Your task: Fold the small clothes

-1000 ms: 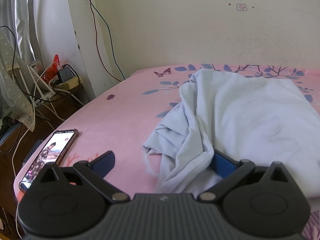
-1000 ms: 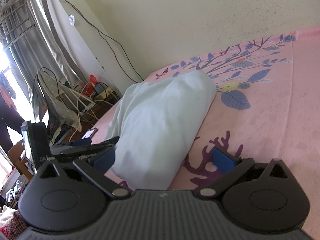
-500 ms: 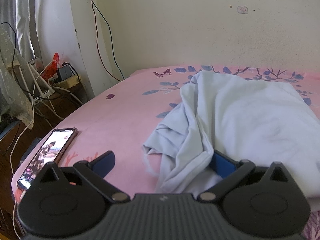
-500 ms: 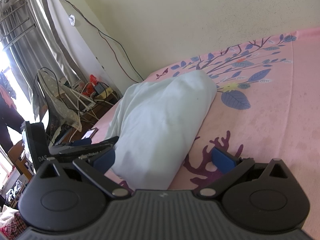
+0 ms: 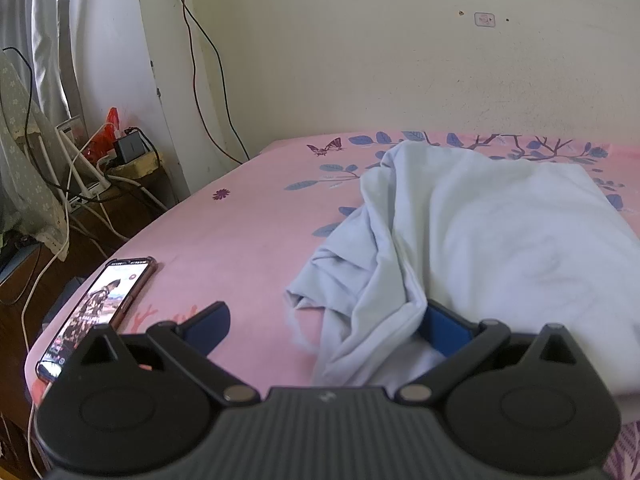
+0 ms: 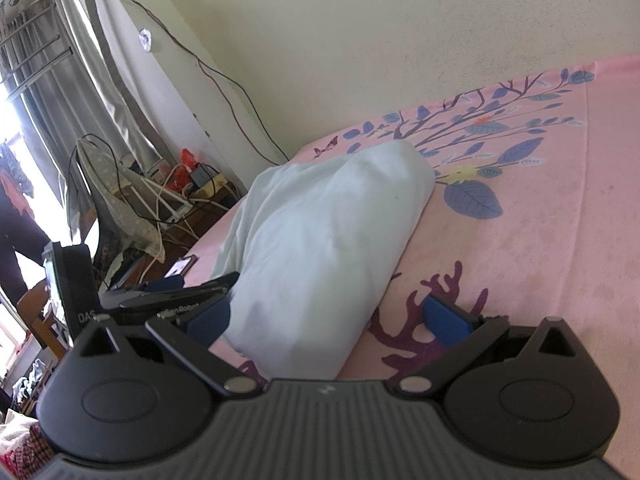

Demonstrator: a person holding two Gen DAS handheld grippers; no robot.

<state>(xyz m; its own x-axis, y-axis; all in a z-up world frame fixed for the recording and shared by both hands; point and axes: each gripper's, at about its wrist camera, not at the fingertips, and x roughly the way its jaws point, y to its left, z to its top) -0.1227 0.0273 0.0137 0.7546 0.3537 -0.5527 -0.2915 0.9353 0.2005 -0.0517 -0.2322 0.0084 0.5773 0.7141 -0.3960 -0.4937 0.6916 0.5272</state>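
Observation:
A pale blue garment (image 5: 480, 240) lies bunched on the pink floral bedsheet (image 5: 240, 232). My left gripper (image 5: 324, 324) is open at the garment's near left edge; a fold of cloth drapes between its blue pads and over the right pad (image 5: 444, 328). My right gripper (image 6: 328, 320) is open around the garment's (image 6: 320, 240) near right end, which rests between its pads. The left gripper's body (image 6: 172, 300) shows in the right wrist view, just left of the cloth.
A phone (image 5: 96, 308) with a lit screen lies at the bed's near left corner. Beyond the bed's left edge are cables, a power strip (image 5: 100, 184) and a covered fan (image 6: 116, 200). A cream wall (image 5: 400, 60) backs the bed.
The left wrist view has shifted slightly, so the phone sits a little farther left. The garment and the right gripper have not visibly moved.

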